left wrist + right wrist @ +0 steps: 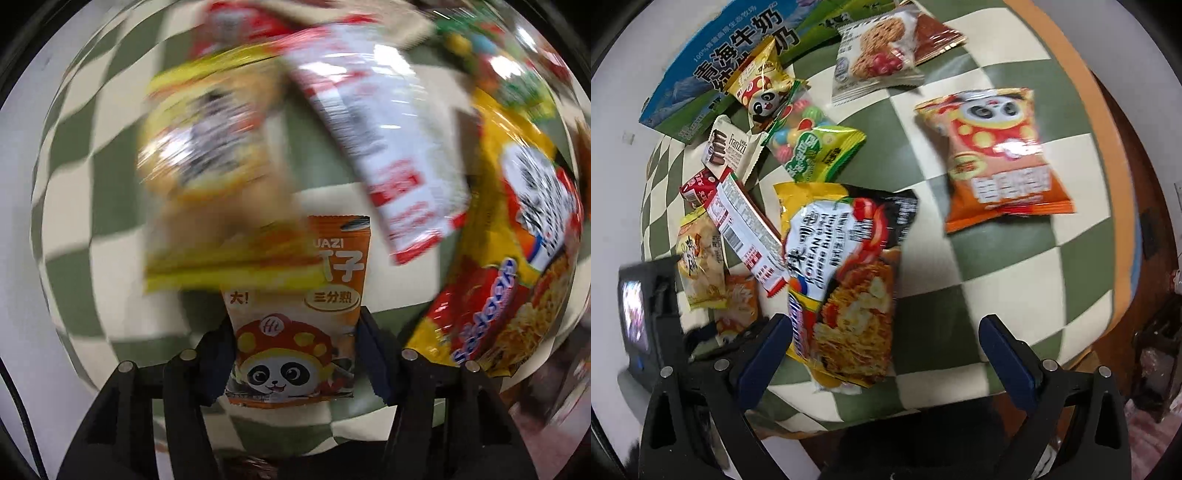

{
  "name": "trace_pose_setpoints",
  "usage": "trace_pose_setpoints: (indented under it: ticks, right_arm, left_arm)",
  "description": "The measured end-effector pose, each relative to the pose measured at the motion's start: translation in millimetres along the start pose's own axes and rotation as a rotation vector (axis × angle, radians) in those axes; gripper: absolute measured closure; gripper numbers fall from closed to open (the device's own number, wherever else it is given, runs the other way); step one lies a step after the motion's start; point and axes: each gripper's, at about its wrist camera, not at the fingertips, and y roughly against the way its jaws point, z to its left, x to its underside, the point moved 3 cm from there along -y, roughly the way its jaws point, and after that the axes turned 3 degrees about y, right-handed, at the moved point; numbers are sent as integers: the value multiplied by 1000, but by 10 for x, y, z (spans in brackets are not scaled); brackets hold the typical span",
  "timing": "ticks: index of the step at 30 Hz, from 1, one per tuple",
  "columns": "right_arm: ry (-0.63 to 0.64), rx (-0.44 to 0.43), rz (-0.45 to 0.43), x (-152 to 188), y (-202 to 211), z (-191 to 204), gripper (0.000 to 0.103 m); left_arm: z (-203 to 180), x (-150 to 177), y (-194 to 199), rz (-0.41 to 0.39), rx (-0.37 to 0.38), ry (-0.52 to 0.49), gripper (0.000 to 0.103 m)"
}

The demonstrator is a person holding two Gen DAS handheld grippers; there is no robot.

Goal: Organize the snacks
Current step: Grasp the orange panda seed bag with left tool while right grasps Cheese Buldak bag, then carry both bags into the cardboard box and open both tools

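My left gripper [291,350] is shut on a small orange seed packet with a panda [295,332], one finger pressed against each side. It hangs sharp over the blurred green-and-cream checked cloth [92,147]. A yellow snack packet [210,147] overlaps its top. My right gripper [886,354] stands open just above the cloth, and the lower end of a yellow noodle packet [849,295] lies between its fingers, close to the left fingertip [768,343]. In the right wrist view the left gripper's body [646,314] sits at the far left over the same orange packet [738,310].
Several snacks lie scattered: a white-and-red packet [746,229], a green candy bag [820,147], a Franzzi biscuit pack [727,151], a cookie packet [875,55] and a big orange panda bag [1001,158]. A blue milk box [720,62] stands at the back. The table edge [1108,147] curves at the right.
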Motion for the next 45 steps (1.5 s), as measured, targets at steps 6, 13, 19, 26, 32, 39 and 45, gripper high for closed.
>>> trace_pose_setpoints:
  ticks: [6,13,19,26,32,39,45]
  right_arm:
    - [-19,50,70,-118,-518,383,4]
    - [205,136,109,-155,-678,533,21]
    - [407,213,127,-198,-660,558,22]
    - [301,214,119,-195,-889,609,13]
    - [241,214,90,-230,-1008,618,17]
    - [227,192,36,-80,-751,346,19]
    - [253,156,-5,14,-494,302,19]
  left_arm:
    - [387,69,-103,32,74,194,44]
    - [508,78,-157,36,113,182,43]
    - [615,-69,-248,45,135,170,42]
    - [558,-112,-418,53,123,149,39]
    - [357,-85,-396,30,101,156,44]
    - [319,4,-159,-31,104,162,49]
    - [262,137,171,-79,124,140,50]
